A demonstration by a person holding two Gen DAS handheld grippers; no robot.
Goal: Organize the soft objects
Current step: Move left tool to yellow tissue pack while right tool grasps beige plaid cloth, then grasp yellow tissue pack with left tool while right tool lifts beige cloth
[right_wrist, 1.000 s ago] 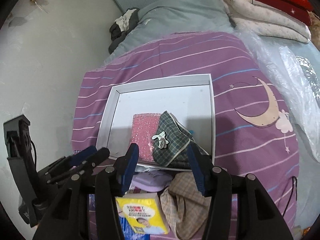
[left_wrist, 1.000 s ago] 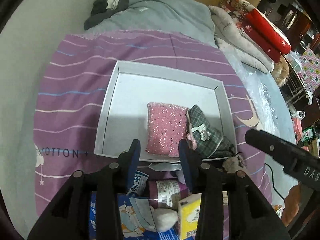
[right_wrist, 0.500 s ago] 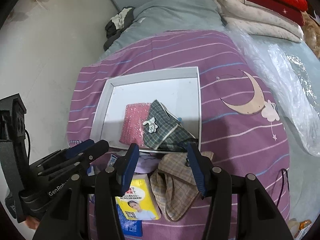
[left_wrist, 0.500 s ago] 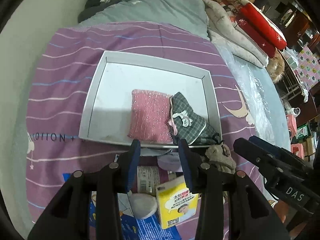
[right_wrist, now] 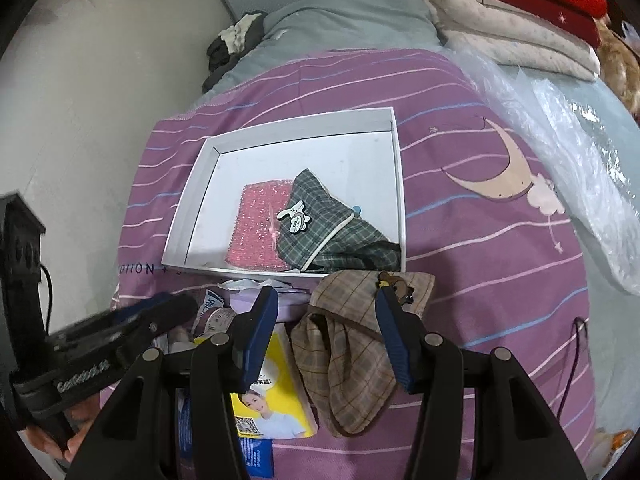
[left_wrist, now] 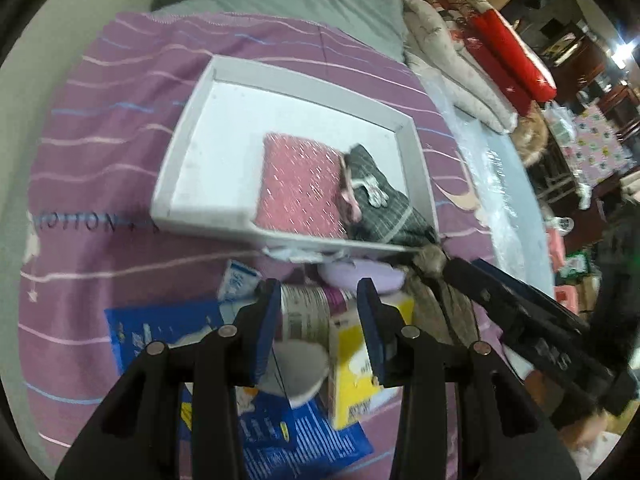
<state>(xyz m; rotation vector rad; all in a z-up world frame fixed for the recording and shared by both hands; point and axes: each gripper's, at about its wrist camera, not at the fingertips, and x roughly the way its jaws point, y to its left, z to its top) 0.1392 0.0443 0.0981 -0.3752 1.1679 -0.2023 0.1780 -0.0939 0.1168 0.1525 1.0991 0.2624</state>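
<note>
Jaws of both grippers, open and empty, have dropped nearer the tan plaid cloth (right_wrist: 352,356).

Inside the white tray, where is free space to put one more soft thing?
The white cardboard tray is bare along its left wall and across its far half, beyond the pink glittery pad and the green plaid pouch. Its near right corner is filled by that pouch. In front of the tray it is crowded: the tan checked cloth, yellow packet, lilac item.
</note>
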